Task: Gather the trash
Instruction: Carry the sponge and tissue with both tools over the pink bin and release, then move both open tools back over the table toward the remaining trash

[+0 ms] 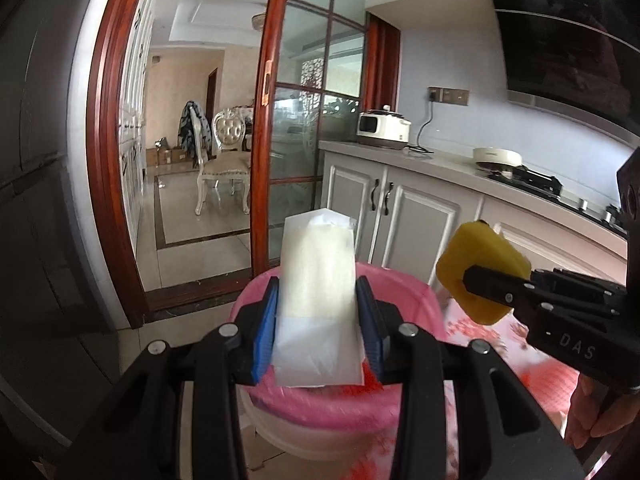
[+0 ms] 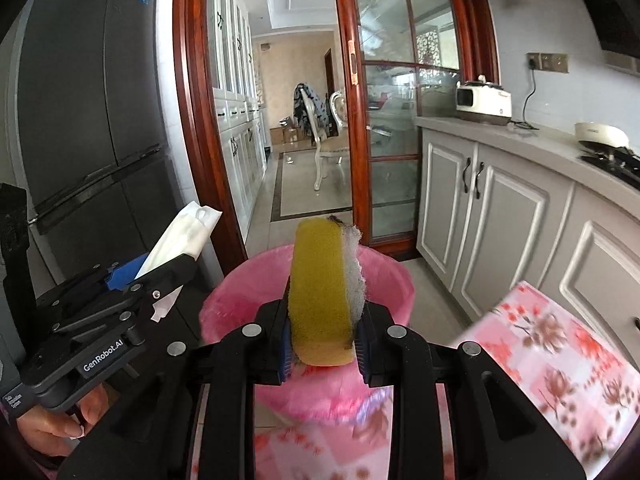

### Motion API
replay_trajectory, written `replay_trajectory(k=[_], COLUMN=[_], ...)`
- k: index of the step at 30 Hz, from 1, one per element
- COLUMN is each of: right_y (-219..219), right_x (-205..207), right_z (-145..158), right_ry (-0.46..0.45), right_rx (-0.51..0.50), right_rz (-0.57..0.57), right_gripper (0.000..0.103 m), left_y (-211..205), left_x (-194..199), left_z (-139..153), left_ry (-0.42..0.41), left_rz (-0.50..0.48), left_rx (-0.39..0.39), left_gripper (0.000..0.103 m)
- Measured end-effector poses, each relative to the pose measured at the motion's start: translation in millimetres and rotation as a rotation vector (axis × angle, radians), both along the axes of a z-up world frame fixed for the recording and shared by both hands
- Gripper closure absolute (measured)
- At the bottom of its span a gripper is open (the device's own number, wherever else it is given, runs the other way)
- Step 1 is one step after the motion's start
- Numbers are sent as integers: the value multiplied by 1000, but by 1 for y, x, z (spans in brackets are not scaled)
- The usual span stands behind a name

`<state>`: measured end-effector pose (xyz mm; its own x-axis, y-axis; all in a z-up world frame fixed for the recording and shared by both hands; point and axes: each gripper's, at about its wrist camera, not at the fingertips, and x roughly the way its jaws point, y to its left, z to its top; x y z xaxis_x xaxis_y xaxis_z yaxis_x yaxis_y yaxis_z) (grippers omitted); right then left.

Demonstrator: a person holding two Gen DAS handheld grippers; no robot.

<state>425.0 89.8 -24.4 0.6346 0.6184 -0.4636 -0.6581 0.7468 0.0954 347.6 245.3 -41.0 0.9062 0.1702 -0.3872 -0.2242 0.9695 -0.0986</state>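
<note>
Pink-lined bin sits below both my grippers: left gripper clamps white packet, right gripper squeezes yellow sponge.

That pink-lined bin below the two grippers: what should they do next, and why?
Probably carry both a little further forward over the pink-lined bin, then let go. The left gripper grips a white packet, the right gripper a yellow sponge, both near its closer rim.
</note>
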Motion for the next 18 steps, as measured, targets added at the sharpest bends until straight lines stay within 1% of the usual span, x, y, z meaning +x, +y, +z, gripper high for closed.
replay_trajectory(k=[3, 5, 6, 7, 9, 11, 13, 15, 18], right_y=[14, 23, 26, 28, 26, 19, 10, 2, -15], right_x=[25, 42, 47, 54, 65, 67, 68, 62, 45], right_z=[-10, -18, -21, -26, -31, -32, -30, -28, -22], right_ry=[16, 34, 42, 51, 76, 91, 86, 86, 79], right_rx=[-6, -1, -2, -10, 4, 42, 66, 70, 73], right_rz=[12, 29, 34, 25, 6, 1, -10, -21, -50], right_gripper=[76, 75, 72, 66, 63, 46, 46, 46, 45], left_y=[15, 20, 22, 25, 32, 37, 37, 34, 27], left_x=[27, 42, 46, 52, 57, 55, 51, 43, 21], left_z=[-9, -17, -21, -25, -32, -35, -37, -37, -33], left_ry=[11, 15, 23, 32, 34, 32, 37, 43, 23], left_rz=[4, 1, 6, 16, 49, 68, 75, 82, 113], left_rx=[-29, -29, -24, -25, -44, -57, -43, -25, -17], left_gripper=[64, 63, 56, 52, 38, 31, 31, 27, 11])
